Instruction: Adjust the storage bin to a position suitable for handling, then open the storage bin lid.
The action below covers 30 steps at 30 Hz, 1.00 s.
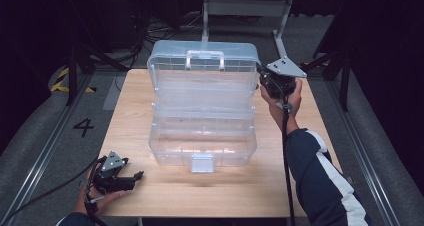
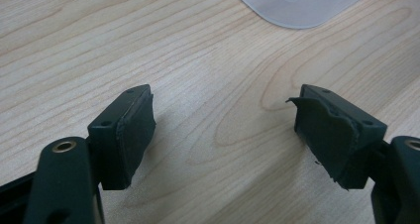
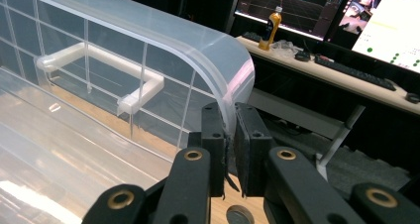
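High view: clear storage box [image 1: 202, 136] stood mid-tabletop [image 1: 135, 111], lid [image 1: 202, 68] raised.
Right gripper [image 3: 229, 135]: fingers pinched the lid's edge.
Left gripper [image 2: 223, 130]: fingers spread over bare wood, holding nothing.

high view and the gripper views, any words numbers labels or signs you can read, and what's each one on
"4": painted in black on the grey floor left of the table.
Monitors in the right gripper view: text too small to read.
Bottle label: too blurred to read.
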Each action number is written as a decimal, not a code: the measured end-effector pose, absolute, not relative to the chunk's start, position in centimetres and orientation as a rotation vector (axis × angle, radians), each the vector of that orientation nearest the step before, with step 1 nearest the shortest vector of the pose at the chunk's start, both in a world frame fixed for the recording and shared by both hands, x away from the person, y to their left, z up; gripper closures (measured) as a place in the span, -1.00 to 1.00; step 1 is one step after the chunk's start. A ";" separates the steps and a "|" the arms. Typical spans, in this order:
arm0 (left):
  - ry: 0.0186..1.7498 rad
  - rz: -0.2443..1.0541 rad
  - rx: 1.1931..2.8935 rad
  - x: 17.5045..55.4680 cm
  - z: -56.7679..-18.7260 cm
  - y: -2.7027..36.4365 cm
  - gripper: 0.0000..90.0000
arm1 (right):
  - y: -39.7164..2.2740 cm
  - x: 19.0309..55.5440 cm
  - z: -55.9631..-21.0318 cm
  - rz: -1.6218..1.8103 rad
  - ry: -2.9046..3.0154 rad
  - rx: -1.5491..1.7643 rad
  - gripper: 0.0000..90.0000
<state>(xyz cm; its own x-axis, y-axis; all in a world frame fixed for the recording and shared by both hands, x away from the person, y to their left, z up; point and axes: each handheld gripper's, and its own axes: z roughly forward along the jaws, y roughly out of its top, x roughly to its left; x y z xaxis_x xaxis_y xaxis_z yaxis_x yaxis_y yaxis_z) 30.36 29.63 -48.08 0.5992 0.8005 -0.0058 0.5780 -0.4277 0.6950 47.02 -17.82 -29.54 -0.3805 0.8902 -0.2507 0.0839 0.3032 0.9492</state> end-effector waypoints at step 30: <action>1.094 0.435 2.154 30.3 -48.1 29.6 -0.49 | -18.2 49.1 -29.2 1.196 1.759 0.908 0.87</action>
